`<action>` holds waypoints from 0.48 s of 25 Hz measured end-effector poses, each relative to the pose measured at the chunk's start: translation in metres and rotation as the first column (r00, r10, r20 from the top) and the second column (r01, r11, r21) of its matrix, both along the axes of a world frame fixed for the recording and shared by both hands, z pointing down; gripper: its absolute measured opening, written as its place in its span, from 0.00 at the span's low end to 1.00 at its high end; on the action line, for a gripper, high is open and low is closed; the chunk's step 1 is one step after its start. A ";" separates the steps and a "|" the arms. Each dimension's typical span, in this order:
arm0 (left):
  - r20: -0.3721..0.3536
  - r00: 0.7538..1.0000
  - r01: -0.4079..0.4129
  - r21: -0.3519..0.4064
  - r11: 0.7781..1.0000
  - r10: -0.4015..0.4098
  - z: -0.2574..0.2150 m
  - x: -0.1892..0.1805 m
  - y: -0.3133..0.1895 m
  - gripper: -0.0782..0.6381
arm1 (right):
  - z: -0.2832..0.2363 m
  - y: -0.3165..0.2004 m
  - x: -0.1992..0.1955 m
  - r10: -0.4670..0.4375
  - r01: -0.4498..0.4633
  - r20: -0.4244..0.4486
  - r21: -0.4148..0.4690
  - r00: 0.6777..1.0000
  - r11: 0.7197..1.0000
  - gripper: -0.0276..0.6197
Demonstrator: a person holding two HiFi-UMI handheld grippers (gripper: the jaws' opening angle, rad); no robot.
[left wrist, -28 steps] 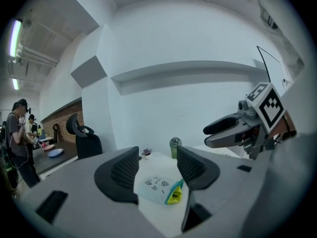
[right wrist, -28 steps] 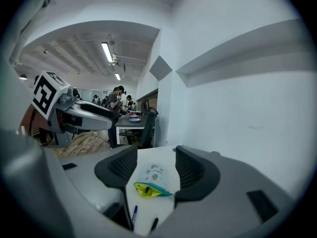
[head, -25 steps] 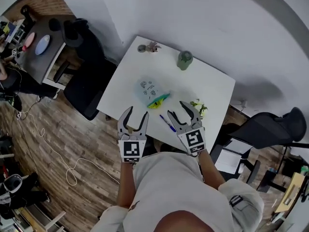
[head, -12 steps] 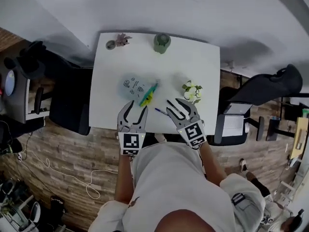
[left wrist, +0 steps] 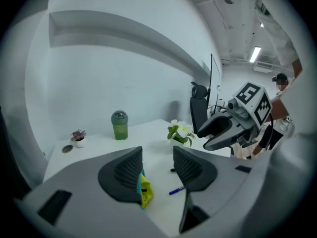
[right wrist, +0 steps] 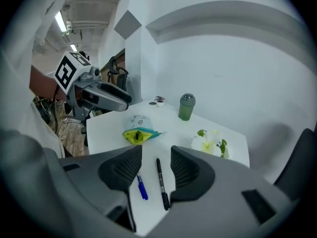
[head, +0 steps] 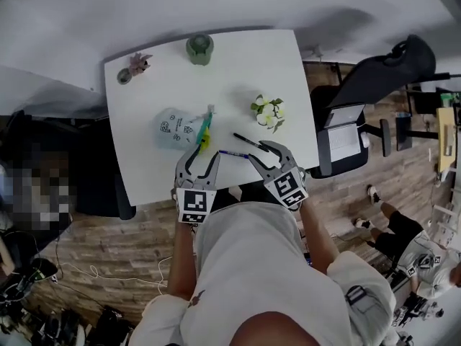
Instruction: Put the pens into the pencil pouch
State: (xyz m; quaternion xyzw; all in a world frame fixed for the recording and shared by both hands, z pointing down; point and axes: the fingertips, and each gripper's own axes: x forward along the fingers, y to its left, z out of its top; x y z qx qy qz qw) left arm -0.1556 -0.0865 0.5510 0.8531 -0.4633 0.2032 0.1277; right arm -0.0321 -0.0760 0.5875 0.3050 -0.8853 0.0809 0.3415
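Having just narrowed, R gripper (right wrist: pixel 156 163) jaws stand apart, black pen (right wrist: pixel 161 183) between, prob. untouched.

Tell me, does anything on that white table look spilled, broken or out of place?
Nothing looks spilled or damaged. The blue pen and black pen lie loose on the table beside the pencil pouch, whose mouth is open; the green bottle and flowers stand upright.

soft, even indoor light, bright on the white table (head: pixel 238 71) with no glare. a ceiling lamp (left wrist: pixel 255 54) glows at far right. blurry shadows lie on the wall (head: pixel 216 6). both gripper views bulge, with black edges; the black pen (right wrist: pixel 161 182) is sharp, the near jaws soft.
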 end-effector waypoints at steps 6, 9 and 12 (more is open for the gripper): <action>0.001 0.997 -0.073 -0.049 0.996 0.073 0.022 0.022 0.003 0.36 | 0.028 0.013 0.014 -0.005 0.002 -0.046 -0.054 0.999 0.999 0.29; 0.005 0.996 -0.094 -0.074 0.993 0.094 0.034 0.031 0.007 0.36 | 0.047 0.023 0.017 -0.049 0.042 -0.087 -0.081 0.995 0.996 0.28; 0.006 0.994 -0.105 -0.097 0.990 0.107 0.045 0.040 0.008 0.35 | 0.066 0.030 0.017 -0.095 0.082 -0.106 -0.120 0.990 0.989 0.27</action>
